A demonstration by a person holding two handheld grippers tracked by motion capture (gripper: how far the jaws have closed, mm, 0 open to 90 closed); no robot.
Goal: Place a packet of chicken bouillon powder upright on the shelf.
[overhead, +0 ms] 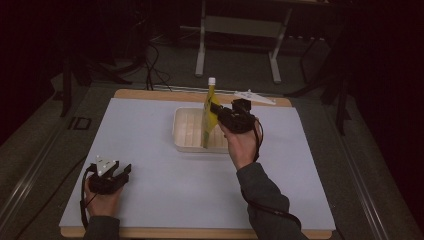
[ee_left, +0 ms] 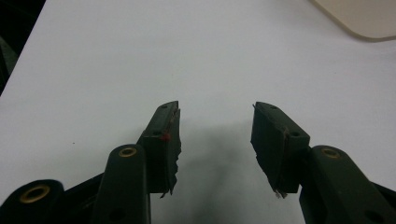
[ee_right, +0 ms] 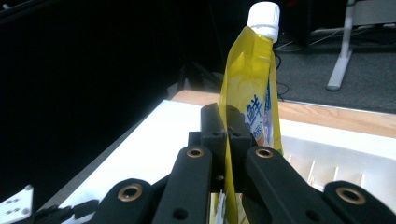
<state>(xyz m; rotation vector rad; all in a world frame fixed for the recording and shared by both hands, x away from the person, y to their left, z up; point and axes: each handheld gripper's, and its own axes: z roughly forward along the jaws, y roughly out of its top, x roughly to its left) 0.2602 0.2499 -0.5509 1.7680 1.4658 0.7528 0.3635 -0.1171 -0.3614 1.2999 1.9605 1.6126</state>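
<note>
A yellow spouted pouch [overhead: 210, 116] with a white cap stands upright over the white tray [overhead: 185, 131] in the middle of the table. My right gripper [overhead: 218, 111] is shut on the pouch's flat edge. In the right gripper view the pouch [ee_right: 250, 88] rises between the two pressed jaws, cap at the top, and my right gripper [ee_right: 226, 122] pinches it low on its side. My left gripper [overhead: 121, 171] rests near the table's front left corner. It stands open with nothing between its fingers [ee_left: 167, 135], just bare white surface in the gap of my left gripper [ee_left: 215, 108].
The white mat [overhead: 150, 150] covers a wooden tabletop. A white flat three-cornered piece [overhead: 252, 96] lies at the back edge behind the tray. Metal table legs and cables stand on the dark floor beyond. A corner of the tray [ee_left: 359, 18] appears at the top right of the left gripper view.
</note>
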